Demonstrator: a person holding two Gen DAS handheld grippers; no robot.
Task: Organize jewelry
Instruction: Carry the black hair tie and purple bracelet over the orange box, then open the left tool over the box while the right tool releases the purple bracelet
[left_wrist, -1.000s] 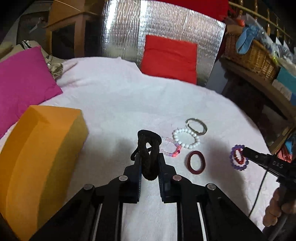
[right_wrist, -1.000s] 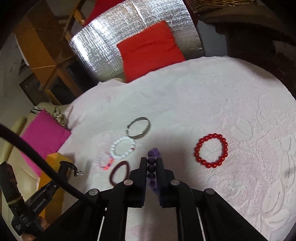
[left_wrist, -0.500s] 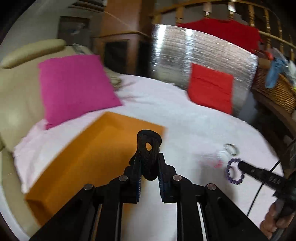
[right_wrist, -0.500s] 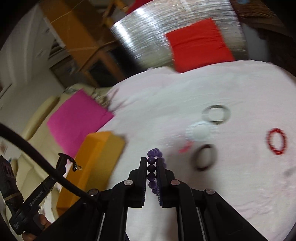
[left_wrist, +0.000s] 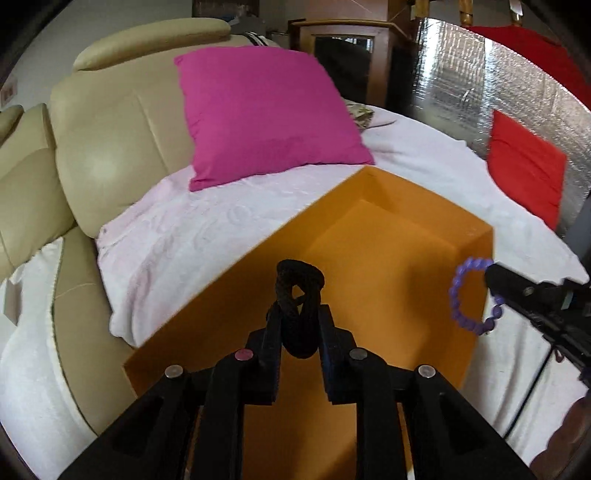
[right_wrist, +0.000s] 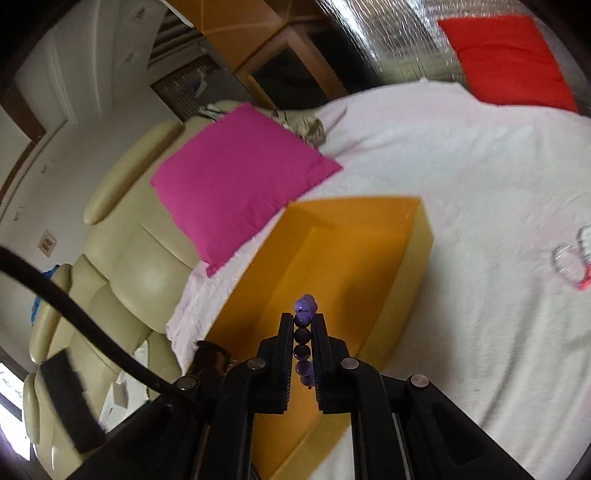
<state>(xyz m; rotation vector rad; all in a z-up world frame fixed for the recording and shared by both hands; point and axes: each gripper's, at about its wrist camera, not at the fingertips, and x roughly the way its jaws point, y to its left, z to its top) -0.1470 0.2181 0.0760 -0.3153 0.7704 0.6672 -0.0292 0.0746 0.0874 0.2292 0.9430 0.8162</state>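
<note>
left wrist: left gripper (left_wrist: 298, 325) clamps black band (left_wrist: 298, 295), right gripper (right_wrist: 303, 332) purple bracelet (right_wrist: 303, 332), over orange box (left_wrist: 388, 236).

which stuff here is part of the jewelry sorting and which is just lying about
Part of the job:
- black braided cord bracelet in the left hand-held gripper
- purple beaded bracelet in the right hand-held gripper
- open orange box

Lying about:
- magenta square cushion
- red cushion
- cream leather armchair

- A cream leather sofa (left_wrist: 92, 147) is seen at the left of the frame.
- A magenta cushion (left_wrist: 266, 114) is propped against it.
- A silver foil panel (left_wrist: 454, 81) is set at the upper right.
</note>
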